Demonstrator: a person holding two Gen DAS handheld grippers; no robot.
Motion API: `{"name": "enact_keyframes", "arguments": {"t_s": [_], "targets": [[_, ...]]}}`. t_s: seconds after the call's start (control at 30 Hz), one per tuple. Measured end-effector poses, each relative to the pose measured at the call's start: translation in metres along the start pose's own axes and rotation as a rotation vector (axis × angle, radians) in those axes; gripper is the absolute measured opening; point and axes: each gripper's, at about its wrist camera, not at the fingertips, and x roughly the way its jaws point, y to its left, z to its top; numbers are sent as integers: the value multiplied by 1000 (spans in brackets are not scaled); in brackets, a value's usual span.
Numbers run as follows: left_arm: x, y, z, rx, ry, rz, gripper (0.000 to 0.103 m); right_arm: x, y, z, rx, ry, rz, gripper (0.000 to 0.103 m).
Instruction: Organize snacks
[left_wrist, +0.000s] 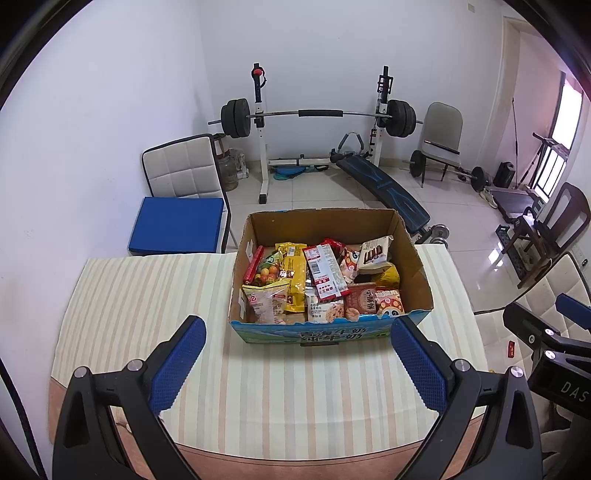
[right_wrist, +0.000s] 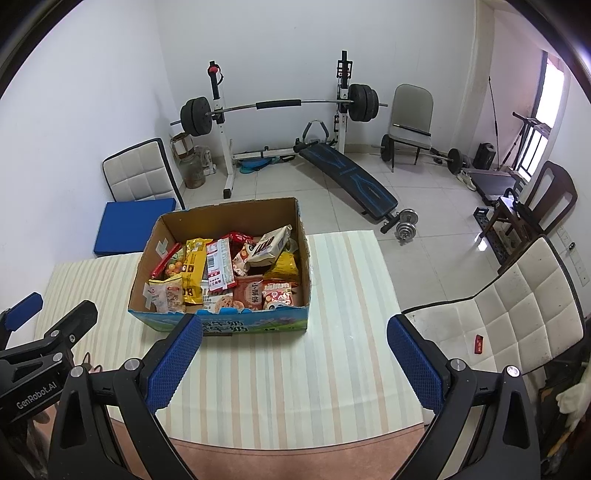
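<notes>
Snack packets (left_wrist: 317, 280) piled loosely inside the cardboard box (left_wrist: 417, 266) on the striped counter (left_wrist: 147, 295); none outside. Consistent either with sorting still pending or with packing completed. Left claw (left_wrist: 297, 363) and right claw (right_wrist: 293, 360) spread wide, holding nothing, poised short of the box.

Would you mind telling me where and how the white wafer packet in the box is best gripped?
Probably by the raised upper edge of the white wafer packet, from above. It lies tilted on top of the other snacks near the right wall of the cardboard box, so that edge looks free.
</notes>
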Motion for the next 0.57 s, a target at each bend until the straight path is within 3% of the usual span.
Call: {"name": "enact_keyframes", "arguments": {"t_s": [0.57], "targets": [[-2, -1, -2, -1, -15, 3, 103, -3, 2, 3, 0, -6, 0, 102]]}}
